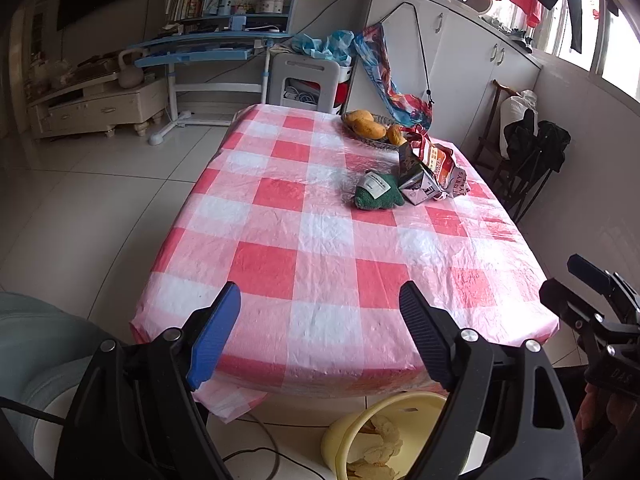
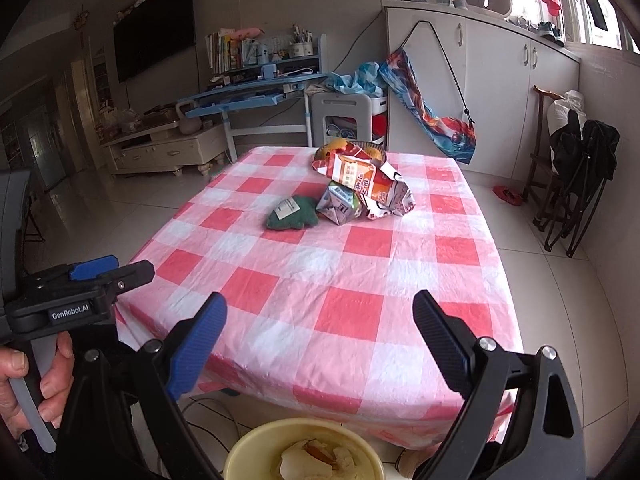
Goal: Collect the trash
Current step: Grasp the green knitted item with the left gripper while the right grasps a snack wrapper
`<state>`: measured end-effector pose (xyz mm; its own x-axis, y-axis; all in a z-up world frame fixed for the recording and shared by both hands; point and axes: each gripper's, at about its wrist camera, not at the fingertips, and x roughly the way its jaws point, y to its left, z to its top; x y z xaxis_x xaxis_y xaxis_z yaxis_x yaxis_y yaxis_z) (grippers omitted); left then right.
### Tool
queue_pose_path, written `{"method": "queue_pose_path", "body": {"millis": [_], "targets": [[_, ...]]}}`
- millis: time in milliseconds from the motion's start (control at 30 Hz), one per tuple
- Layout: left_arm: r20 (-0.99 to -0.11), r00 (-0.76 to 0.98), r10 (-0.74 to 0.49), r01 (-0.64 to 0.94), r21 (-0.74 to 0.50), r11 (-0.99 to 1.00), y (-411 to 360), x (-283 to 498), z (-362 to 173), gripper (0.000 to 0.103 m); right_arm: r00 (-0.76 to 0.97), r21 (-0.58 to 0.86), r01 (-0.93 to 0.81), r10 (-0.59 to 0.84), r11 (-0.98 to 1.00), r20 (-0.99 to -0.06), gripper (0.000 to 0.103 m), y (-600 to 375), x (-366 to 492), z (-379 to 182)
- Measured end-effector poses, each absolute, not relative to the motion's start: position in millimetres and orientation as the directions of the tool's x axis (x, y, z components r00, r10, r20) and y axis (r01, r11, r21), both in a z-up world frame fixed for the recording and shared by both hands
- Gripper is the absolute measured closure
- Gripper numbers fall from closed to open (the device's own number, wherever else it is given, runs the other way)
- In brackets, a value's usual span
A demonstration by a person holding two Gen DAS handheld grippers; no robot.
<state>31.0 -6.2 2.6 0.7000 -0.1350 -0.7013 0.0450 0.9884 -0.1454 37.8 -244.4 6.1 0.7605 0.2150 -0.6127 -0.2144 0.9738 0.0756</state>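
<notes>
Pink-checked plastic covers the worktop (image 1: 320,248). Beyond its middle, by the fruit bowl (image 1: 370,132), lie a crumpled snack bag (image 2: 370,184), a squashed carton (image 2: 340,206) and a green cloth (image 2: 294,214) left of the carton. Both left tongs (image 1: 320,332) and right tongs (image 2: 320,340) are spread, empty, well short; the right looks slightly nearer. A yellow bin (image 2: 256,444) waits below.

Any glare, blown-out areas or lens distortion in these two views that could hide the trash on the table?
Left wrist: windows blown out, sheen on the tablecloth, edges bent by fisheye, corners dark. Right wrist: windows overexposed too, cloth evenly lit; wrappers sharp in both views.
</notes>
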Motion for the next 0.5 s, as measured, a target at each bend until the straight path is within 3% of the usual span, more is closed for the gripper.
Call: {"method": "queue_pose_path", "body": {"millis": [267, 500], "targets": [[-0.716, 0.683, -0.145, 0.081, -0.123, 0.989, -27.1, 91.9, -7.9, 0.024, 0.754, -0.020, -0.264, 0.193, 0.964, -0.628, 0.013, -241.9, 127.2, 12.2], [-0.735, 0.662, -0.149, 0.087, -0.122, 0.989, -49.2, 152.9, -25.8, 0.024, 0.736, 0.067, -0.189, 0.186, 0.980, -0.651, 0.013, -274.5, 192.4, -8.3]]}}
